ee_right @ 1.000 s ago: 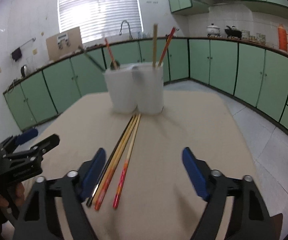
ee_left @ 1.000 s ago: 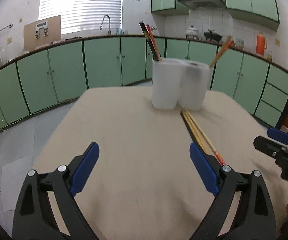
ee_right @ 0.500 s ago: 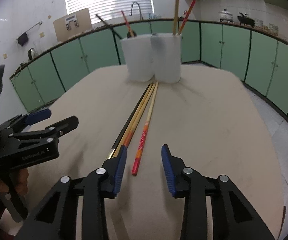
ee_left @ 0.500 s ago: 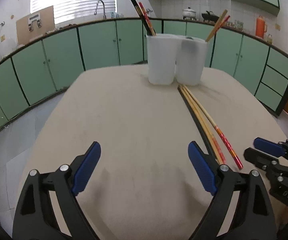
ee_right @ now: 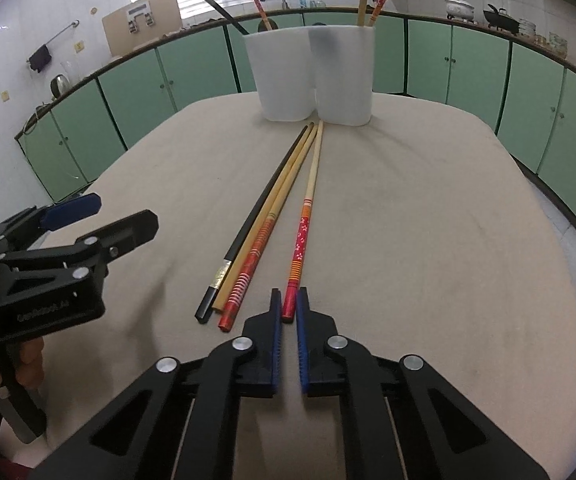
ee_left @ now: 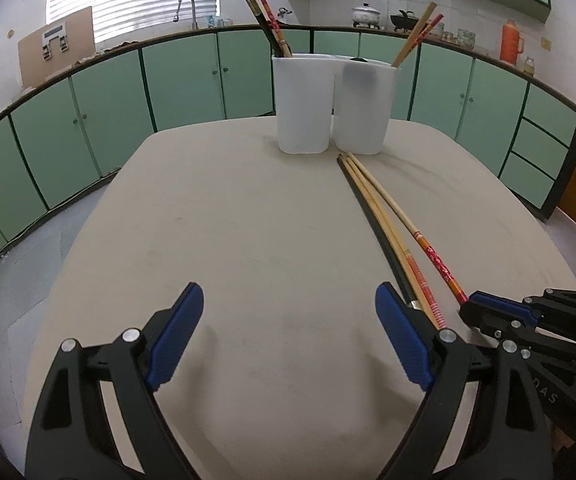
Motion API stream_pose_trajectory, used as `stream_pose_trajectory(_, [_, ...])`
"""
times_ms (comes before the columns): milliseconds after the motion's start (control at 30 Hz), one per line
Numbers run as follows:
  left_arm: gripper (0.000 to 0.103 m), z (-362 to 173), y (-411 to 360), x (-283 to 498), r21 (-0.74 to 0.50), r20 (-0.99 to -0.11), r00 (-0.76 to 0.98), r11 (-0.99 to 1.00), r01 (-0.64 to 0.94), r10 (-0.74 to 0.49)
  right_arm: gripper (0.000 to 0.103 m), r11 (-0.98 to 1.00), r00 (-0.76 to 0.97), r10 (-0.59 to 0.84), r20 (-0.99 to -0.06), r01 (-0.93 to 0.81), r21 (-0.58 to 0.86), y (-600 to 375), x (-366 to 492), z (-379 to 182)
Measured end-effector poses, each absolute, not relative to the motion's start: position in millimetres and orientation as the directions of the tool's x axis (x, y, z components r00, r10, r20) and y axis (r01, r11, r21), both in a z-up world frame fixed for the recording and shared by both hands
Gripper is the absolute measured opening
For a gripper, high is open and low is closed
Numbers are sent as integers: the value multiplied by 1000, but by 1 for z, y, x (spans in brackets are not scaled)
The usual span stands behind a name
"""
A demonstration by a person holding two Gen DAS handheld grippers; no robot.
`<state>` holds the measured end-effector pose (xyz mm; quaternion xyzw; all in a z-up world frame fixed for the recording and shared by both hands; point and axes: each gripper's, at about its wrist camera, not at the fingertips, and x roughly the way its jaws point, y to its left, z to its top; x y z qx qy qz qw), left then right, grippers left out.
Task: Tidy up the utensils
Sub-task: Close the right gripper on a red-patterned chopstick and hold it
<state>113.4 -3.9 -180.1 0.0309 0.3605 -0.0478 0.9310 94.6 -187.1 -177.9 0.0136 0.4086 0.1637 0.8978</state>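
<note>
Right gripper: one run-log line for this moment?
right gripper: just closed on red-flowered chopstick end | left gripper: open, empty | three chopsticks on table

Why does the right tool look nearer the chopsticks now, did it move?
Yes. The right tool came down toward the table, and its jaws have just been closing on the end of the red-flowered chopstick.

Both tongs (ee_right: 289, 304) are black triangulated frames with silver rivets and ribbed blue pads (ee_left: 402, 342).

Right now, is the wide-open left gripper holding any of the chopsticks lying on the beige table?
No: the left gripper stands wide open over bare table, with the chopsticks lying beside its right finger.
</note>
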Motion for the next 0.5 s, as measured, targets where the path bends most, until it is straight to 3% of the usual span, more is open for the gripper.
stream_pose_trajectory(500, [85,-199,-31,119,-54,-756,610,951,305,-239,6,961,630,272,-727,-207,181,-216,98,-179])
